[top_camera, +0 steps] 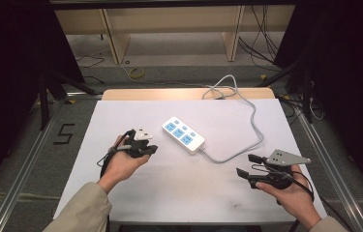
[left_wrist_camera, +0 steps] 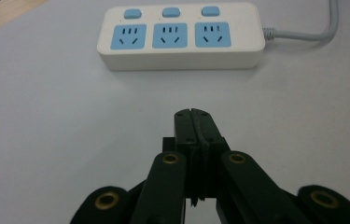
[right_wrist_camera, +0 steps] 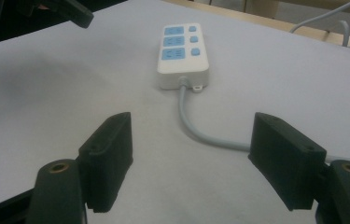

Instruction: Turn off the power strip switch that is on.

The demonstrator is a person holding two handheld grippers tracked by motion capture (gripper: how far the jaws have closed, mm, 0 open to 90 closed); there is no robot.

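Your right gripper (top_camera: 246, 165) hovers nearest you, jaws spread wide with nothing between them, just short of the grey cable (right_wrist_camera: 196, 130) that trails from the power strip (top_camera: 183, 134). Your left gripper (top_camera: 142, 145) sits just to the left of the strip, jaws pressed tight together and empty. My guess is that a switch press comes next: keep those tips clenched, aim squarely over one blue button (left_wrist_camera: 171, 12), and push straight down so the strip doesn't slide. Steady the cable end with the right if it does. Count: one power strip in the middle of the white worktop (top_camera: 179, 188), three blue sockets, three buttons, one cable, two grippers.
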